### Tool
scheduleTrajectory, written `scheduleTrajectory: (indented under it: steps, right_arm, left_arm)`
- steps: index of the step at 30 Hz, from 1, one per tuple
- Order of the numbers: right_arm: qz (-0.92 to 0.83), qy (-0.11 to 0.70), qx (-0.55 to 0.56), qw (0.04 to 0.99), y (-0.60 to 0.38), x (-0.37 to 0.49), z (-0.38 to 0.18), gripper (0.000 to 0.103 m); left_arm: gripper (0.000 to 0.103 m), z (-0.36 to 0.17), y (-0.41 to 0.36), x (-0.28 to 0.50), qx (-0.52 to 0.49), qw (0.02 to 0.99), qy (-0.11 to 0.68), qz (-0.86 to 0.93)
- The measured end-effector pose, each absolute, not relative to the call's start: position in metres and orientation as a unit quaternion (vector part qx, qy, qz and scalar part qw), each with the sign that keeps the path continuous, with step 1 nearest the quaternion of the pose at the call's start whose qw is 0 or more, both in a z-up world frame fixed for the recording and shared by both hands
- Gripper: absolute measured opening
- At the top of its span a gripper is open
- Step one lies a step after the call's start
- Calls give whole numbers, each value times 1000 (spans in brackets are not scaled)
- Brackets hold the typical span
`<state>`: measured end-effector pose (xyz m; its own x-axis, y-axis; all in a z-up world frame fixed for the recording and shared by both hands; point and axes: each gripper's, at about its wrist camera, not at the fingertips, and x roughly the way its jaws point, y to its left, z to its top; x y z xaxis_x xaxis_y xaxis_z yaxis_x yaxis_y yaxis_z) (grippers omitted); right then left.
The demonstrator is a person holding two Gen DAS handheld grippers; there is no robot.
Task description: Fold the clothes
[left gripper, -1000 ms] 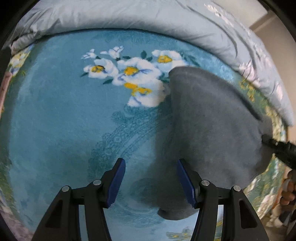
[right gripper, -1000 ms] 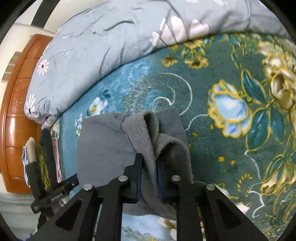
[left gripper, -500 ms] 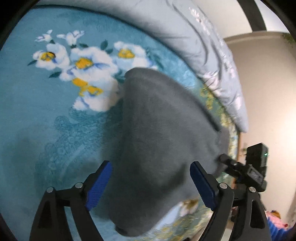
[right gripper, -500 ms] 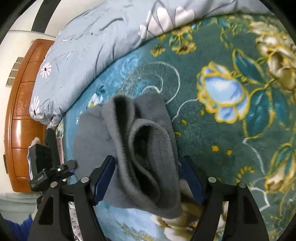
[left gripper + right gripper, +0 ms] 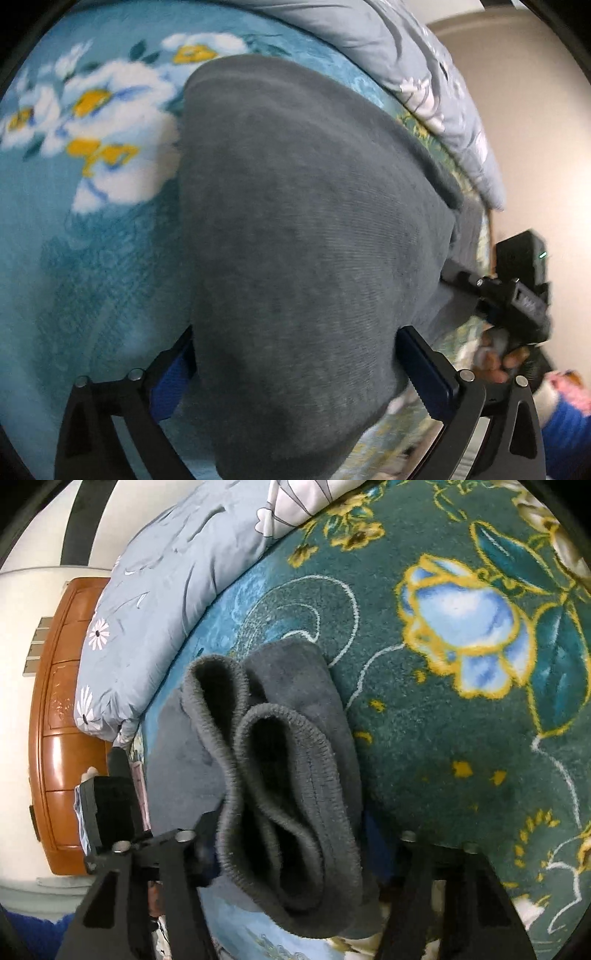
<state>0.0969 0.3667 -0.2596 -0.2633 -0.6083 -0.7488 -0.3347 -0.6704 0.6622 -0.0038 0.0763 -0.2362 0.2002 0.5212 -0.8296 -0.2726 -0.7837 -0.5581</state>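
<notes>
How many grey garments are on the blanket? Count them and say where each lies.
1. The grey garment lies bunched on the floral blanket, between the open jaws of both grippers; its ribbed cuffs face the right wrist camera. Others may be hidden.

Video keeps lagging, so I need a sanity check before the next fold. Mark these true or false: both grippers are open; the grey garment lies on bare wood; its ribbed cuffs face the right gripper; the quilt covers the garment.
1. Both the left gripper and the right gripper are open: true.
2. The grey garment lies on bare wood: false, on a floral blanket.
3. Its ribbed cuffs face the right gripper: true.
4. The quilt covers the garment: false, it lies behind, apart.
</notes>
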Motion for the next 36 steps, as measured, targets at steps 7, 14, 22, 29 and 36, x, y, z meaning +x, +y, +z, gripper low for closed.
scheduleTrajectory:
  steps: [7, 14, 22, 29, 36]
  right_arm:
    - [-691, -378, 611, 75, 357, 93, -247, 33]
    - [-706, -352, 611, 70, 338, 93, -206, 25]
    - [-726, -330, 600, 62, 311, 106, -130, 25]
    - [-754, -315, 567, 105, 282, 108, -42, 25]
    - [-767, -244, 545, 233, 229, 68, 35, 24]
  left_arm:
    - [71, -221, 88, 4, -693, 315, -59, 646]
    - [47, -196, 71, 2, -677, 336, -80, 650]
    - [46, -130, 51, 12, -644, 361, -69, 671]
    - [46, -24, 20, 29, -581, 348, -49, 734]
    - [46, 66, -37, 63, -512, 260, -82, 814]
